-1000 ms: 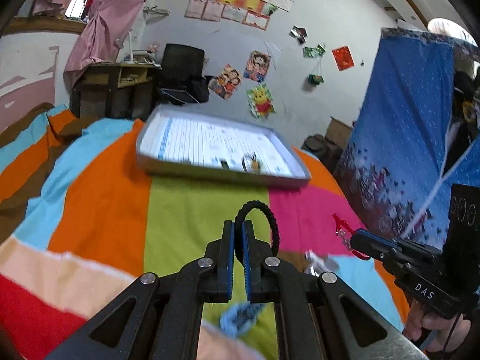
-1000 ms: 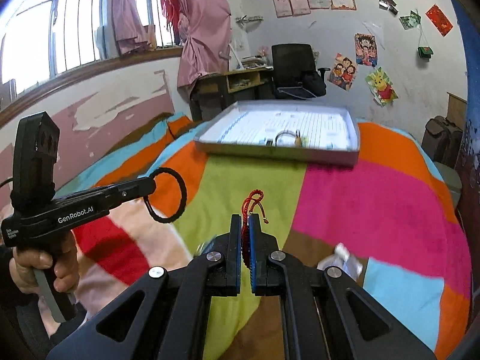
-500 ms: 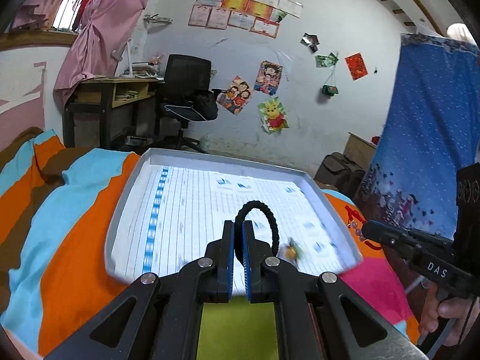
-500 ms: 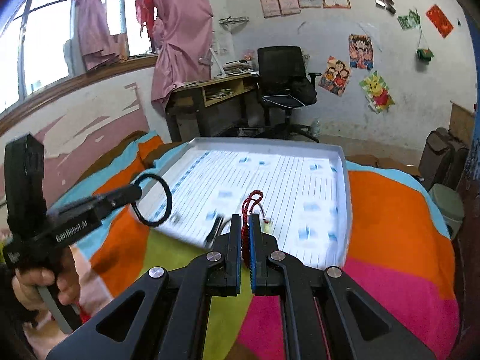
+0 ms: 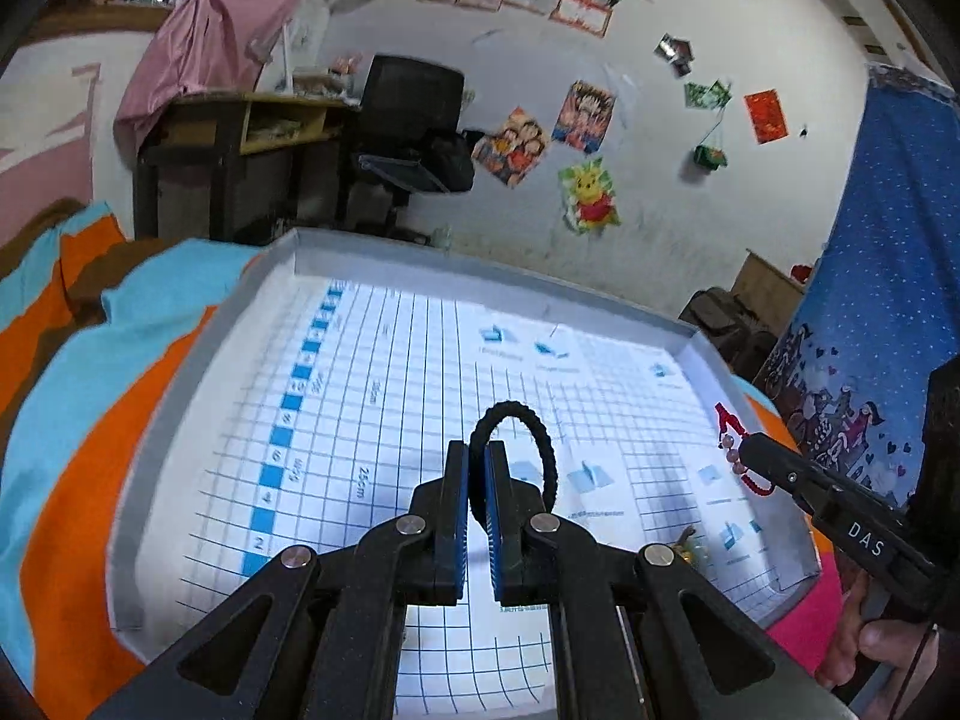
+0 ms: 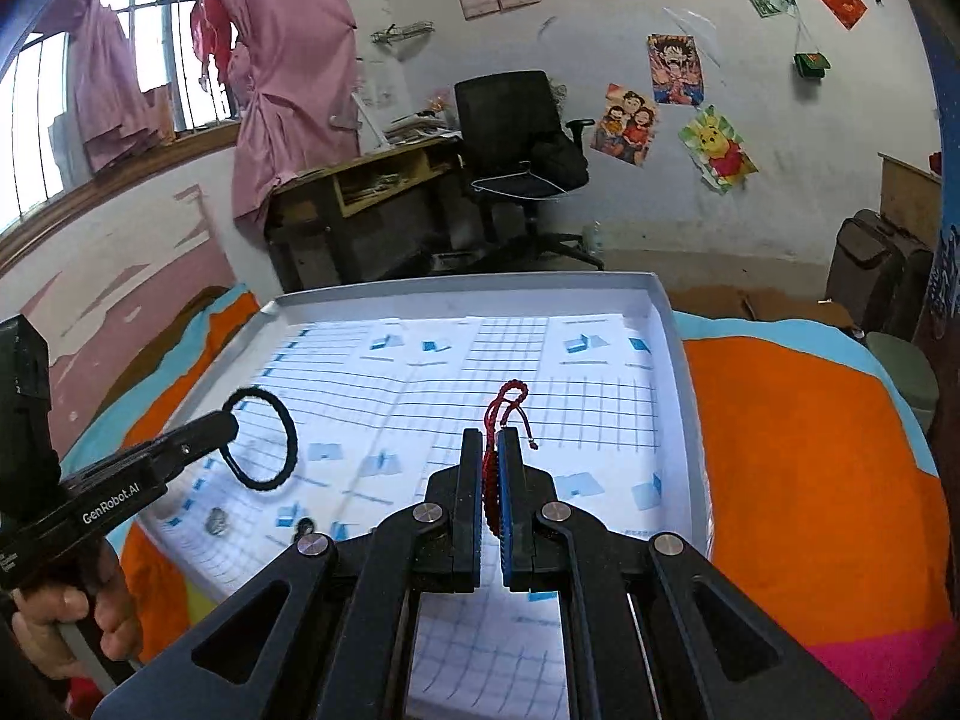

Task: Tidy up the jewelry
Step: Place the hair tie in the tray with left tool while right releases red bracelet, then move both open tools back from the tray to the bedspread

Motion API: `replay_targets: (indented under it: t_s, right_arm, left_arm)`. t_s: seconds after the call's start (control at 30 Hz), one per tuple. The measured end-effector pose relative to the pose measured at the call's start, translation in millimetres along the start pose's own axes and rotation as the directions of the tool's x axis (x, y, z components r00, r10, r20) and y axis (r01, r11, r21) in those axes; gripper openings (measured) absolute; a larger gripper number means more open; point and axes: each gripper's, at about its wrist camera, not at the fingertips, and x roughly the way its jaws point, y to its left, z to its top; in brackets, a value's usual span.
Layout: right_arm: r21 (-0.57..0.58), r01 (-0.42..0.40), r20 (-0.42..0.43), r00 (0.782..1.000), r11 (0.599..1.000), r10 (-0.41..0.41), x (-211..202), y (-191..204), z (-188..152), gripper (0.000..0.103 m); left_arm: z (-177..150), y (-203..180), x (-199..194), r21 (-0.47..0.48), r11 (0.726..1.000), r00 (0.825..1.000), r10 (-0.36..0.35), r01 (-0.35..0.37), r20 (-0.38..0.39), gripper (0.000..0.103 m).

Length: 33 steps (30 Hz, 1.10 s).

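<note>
While both tongs are hanging over the tray (image 5: 198, 372), the step in hand looks like carrying two bracelets to it. The left tongs (image 5: 477, 468) are clenched tight on a black braided bracelet (image 5: 543, 444), whose loop is sticking up past the tips. The right tongs (image 6: 491, 462) are squeezing a red cord bracelet (image 6: 507, 402), and its knotted ends are poking up above the tips. In the left tongs' view, the red one is showing small pink beads. Just under and a little behind the tips of both tongs, two or three small pieces are already lying on the tray's squared paper: a round grey one (image 6: 217, 521), a dark ring-like one (image 6: 304, 525), and a yellowish one (image 5: 690, 546) that is too blurry to name. So I am counting two tongs, two held bracelets and one tray. Next, I think each hand is needing to go lower, pick a bare spot away from those small pieces, and let go gently. Farther past the tips, the tray's far wall is standing, then a desk (image 6: 384, 180) and one black chair (image 6: 510, 114).
</note>
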Motion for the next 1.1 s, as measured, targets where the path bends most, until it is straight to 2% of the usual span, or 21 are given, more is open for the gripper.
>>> replay_targets:
  t_s: [0.37,0.43,0.47,0.5,0.57,0.63,0.73,0.77,0.8,0.83,0.9,0.93,1.0,1.1]
  right_arm:
    - [0.048,0.01,-0.06,0.998,0.999,-0.007,21.5,-9.6,-17.6,0.005]
    - [0.042,0.015,-0.063,0.998,0.999,-0.013,18.8,-10.1,-21.2,0.007]
    - [0.04,0.016,-0.062,0.998,0.999,-0.013,16.8,-10.4,-21.6,0.013]
    - [0.037,0.019,-0.06,0.998,0.999,-0.017,13.9,-11.9,-22.3,0.023]
    - [0.035,0.024,-0.043,0.999,0.999,-0.023,5.1,-15.0,-22.7,0.035]
    - [0.035,0.027,-0.029,0.999,0.999,-0.026,-4.6,-15.4,-23.3,0.035]
    - [0.024,0.038,0.003,0.999,0.999,-0.038,-24.6,-15.4,-25.5,0.035]
    - [0.018,0.037,0.014,0.999,0.999,-0.038,-31.3,-14.7,-26.1,0.04]
    - [0.011,0.038,0.033,0.999,0.999,-0.039,-40.1,-13.1,-27.7,0.049]
    - [0.006,0.041,0.057,0.998,0.999,-0.041,-49.2,-11.7,-30.5,0.053]
    - [0.004,0.037,0.092,0.995,0.999,-0.037,-66.5,-9.9,-35.5,0.06]
    - [0.003,0.034,0.102,0.994,0.999,-0.034,-74.3,-9.0,-38.4,0.062]
    - [-0.005,0.034,0.127,0.991,0.999,-0.033,-92.4,-4.9,-45.7,0.075]
    - [-0.019,0.031,0.153,0.988,0.999,-0.027,-116.6,1.6,-52.3,0.082]
  left_arm:
    - [-13.3,-7.4,-0.2,0.025,0.997,0.997,0.069,-0.068,-0.037,0.007]
    - [-13.8,-8.8,-1.9,0.028,0.997,0.996,0.076,-0.075,-0.039,0.01]
    - [-14.0,-9.6,-3.8,0.029,0.996,0.996,0.085,-0.084,-0.037,0.013]
    - [-13.9,-9.9,-5.9,0.026,0.996,0.996,0.088,-0.087,-0.033,0.019]
    - [-14.7,-9.6,-11.6,0.012,0.996,0.996,0.09,-0.09,-0.022,0.035]
    - [-15.9,-7.3,-20.9,-0.013,0.995,0.995,0.095,-0.095,0.007,0.064]
    - [-20.2,-6.3,-41.0,-0.033,0.995,0.994,0.092,-0.09,0.067,0.072]
    - [-21.3,-7.0,-45.0,-0.028,0.996,0.993,0.092,-0.09,0.074,0.075]
    - [-23.1,-8.2,-51.5,-0.02,0.995,0.991,0.099,-0.098,0.088,0.083]
    - [-25.3,-9.3,-58.5,-0.016,0.994,0.989,0.106,-0.105,0.107,0.09]
    - [-31.1,-10.5,-74.1,-0.014,0.995,0.984,0.099,-0.098,0.149,0.095]
    - [-33.5,-10.4,-80.8,-0.014,0.996,0.982,0.095,-0.093,0.161,0.098]
    - [-39.5,-11.1,-95.1,-0.011,0.996,0.98,0.086,-0.085,0.181,0.098]
    - [-49.4,-13.4,-116.9,0.005,0.997,0.975,0.069,-0.072,0.209,0.102]
